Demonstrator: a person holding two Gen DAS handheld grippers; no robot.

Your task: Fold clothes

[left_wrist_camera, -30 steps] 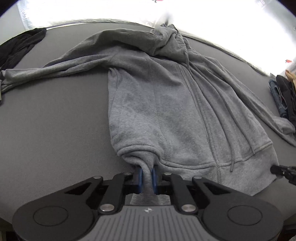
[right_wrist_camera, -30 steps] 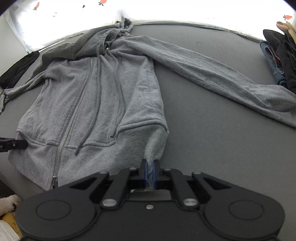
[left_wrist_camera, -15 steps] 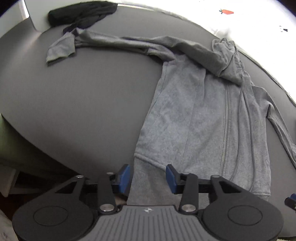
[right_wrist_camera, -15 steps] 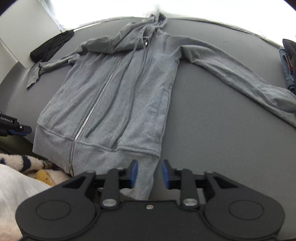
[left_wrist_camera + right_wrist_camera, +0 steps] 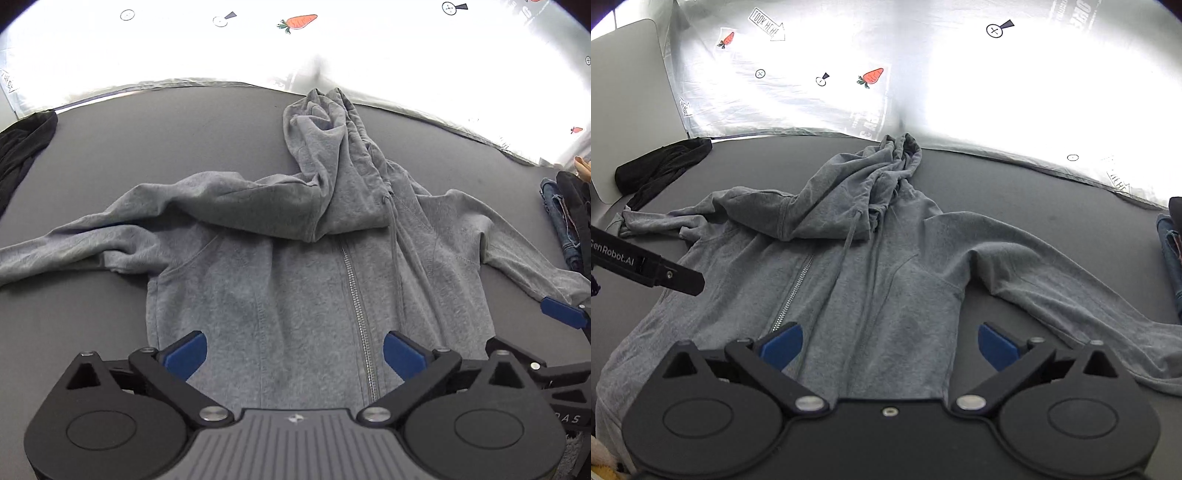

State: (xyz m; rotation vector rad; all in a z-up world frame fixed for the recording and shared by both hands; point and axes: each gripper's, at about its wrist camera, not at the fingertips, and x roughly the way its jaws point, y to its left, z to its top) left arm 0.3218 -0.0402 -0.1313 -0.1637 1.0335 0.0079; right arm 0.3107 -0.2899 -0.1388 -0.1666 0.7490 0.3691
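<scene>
Both my jaws are spread wide, nothing held. Left gripper hangs above the lower front of the grey zip hoodie; its blue pads sit one on each side of the zipper, fabric filling the gap between them, contact not resolvable. Right gripper is over the hoodie's right front panel: left pad above cloth near the zipper, right pad past the side seam, over bare dark grey table. Hoodie lies face up and zipped, flat on the table, hem end toward me, hood crumpled at the far end near the white printed backdrop. Hood's base folds over the chest; a drawstring trails down beside the zipper. Sleeves spread outward: left sleeve runs to the left edge of the left wrist view, bunched near the shoulder; right sleeve angles out to the right, cuff end beside my right pad. Black garment sits at the far left corner, well apart from the hoodie. Blue jeans and dark clothes lie at the right edge. The left gripper's black body pokes into the right wrist view from the left, over the hoodie's left side.
</scene>
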